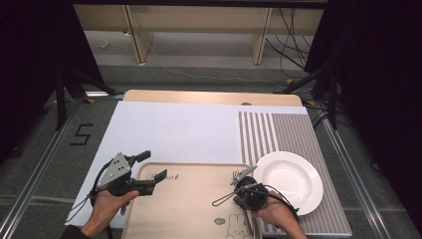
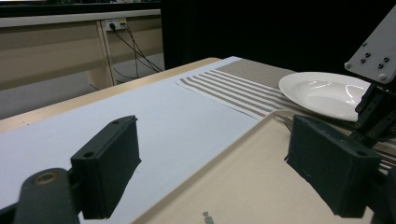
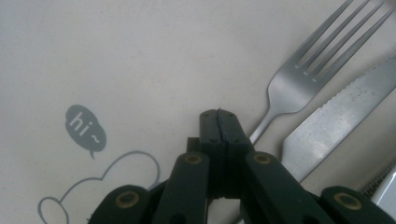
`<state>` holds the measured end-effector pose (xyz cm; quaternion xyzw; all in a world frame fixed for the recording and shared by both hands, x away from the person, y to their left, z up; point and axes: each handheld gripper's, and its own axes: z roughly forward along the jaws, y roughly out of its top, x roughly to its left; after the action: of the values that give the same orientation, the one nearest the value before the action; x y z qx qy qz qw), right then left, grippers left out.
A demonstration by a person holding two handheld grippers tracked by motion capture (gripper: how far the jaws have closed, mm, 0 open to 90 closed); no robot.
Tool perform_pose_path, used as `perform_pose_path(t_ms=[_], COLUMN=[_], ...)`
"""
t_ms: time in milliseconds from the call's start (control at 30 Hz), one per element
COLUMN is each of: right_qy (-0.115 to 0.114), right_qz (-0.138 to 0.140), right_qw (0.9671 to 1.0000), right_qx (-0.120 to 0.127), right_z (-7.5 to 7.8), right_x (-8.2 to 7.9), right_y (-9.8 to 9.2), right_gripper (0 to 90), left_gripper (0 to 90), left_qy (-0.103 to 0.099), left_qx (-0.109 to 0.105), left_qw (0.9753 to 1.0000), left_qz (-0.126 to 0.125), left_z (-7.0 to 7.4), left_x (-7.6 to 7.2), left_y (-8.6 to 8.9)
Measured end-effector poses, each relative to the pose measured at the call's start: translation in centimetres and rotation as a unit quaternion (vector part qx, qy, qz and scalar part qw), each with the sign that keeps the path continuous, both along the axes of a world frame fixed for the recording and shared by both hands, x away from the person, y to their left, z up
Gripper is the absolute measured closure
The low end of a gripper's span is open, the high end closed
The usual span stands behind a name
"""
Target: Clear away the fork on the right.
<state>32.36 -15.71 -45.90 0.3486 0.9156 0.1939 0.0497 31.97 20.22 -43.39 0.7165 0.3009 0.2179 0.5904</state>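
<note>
A beige tray printed with a rabbit drawing and a "hi~" bubble lies at the table's front. A steel fork and a serrated knife rest side by side on it, near its right edge. My right gripper points down at the tray just left of the fork's handle, jaws shut with nothing seen between them; in the high view that right gripper hangs over the tray's right side. My left gripper hovers at the tray's far left corner, and the left gripper is open and empty.
A white plate sits empty on a striped placemat right of the tray. A white sheet covers the table's left and middle. Beyond the far edge are floor, wooden table legs and cables.
</note>
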Motion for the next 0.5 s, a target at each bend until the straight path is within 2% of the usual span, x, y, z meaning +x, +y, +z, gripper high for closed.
perform_pose_path(t_ms=[133, 200, 300, 367, 433, 467, 500], right_qy=[-0.004, 0.0, 0.008, 0.015, 0.029, 0.033, 0.026], right_qz=[-0.006, -0.004, -0.019, -0.031, -0.05, -0.062, -0.058], right_qw=[0.9998, 0.9992, 0.9974, 0.9938, 0.9874, 0.9849, 0.9845], right_qx=[0.016, 0.039, 0.069, 0.105, 0.147, 0.158, 0.164], right_z=[0.3, 0.6, 0.9, 1.2, 1.5, 1.8, 1.9], right_x=[0.0, 0.1, 0.4, 0.6, 0.8, 0.7, 0.8], right_y=[-0.3, -0.6, -1.3, -1.9, -2.5, -2.7, -2.9], right_gripper=[82.8, 66.9, 54.4, 44.0, 37.7, 34.7, 33.0], left_gripper=[16.2, 16.3, 16.2, 16.3, 16.3, 16.3, 16.2], left_qy=[0.0, -0.001, 0.001, -0.001, 0.0, 0.0, 0.001], left_qx=[0.0, -0.005, 0.0, 0.002, 0.003, 0.002, 0.002], left_qw=[1.0, 1.0, 1.0, 1.0, 1.0, 1.0, 1.0], left_qz=[0.001, -0.001, 0.001, 0.001, 0.001, 0.002, 0.002], left_z=[0.0, 0.0, 0.0, 0.0, 0.0, 0.0, 0.0], left_x=[0.0, 0.0, 0.0, 0.0, 0.0, 0.0, 0.0], left_y=[0.0, 0.0, 0.0, 0.0, 0.0, 0.0, 0.1])
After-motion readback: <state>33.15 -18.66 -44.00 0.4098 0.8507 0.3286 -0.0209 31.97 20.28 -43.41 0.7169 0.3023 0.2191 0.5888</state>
